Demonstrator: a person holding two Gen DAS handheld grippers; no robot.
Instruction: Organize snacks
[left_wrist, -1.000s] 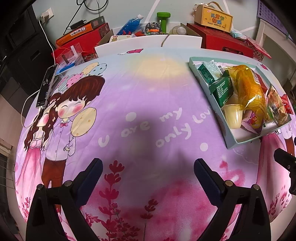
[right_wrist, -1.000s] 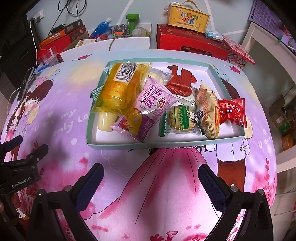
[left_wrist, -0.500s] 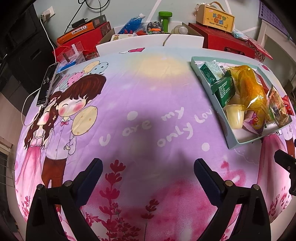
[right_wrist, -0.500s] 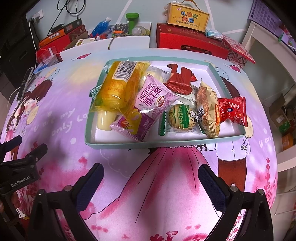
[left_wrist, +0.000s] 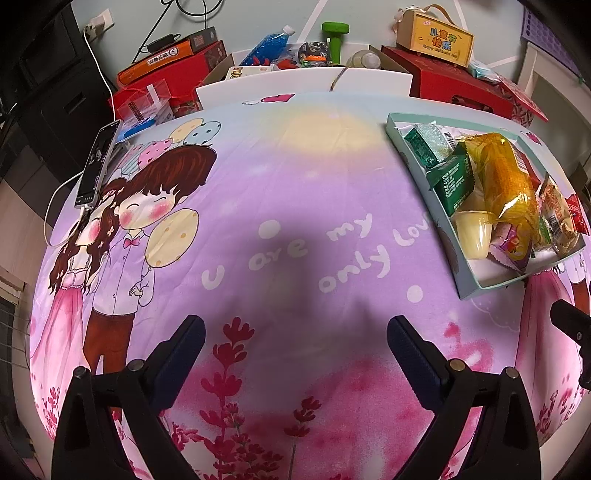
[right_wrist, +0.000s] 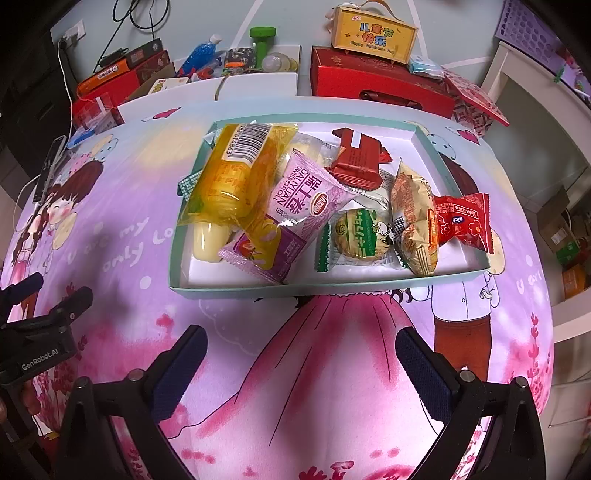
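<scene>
I hold both hand-held grippers wide, empty; snack tray (right_wrist: 295, 286) lies dead ahead of right hand-held gripper (right_wrist: 301, 354), nearer than left hand-held gripper (left_wrist: 295, 343).

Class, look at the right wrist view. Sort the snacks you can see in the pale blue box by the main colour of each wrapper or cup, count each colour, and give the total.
In the pale blue box:
Yellow: 2, bottle bag, jelly cup
Purple: 1, Swiss roll
Red: 2, wafer, nice packet
Green: 2, round biscuit, edge packet
Orange: 1, cake packet
Total: 8 visible; others may lie underneath.
</scene>
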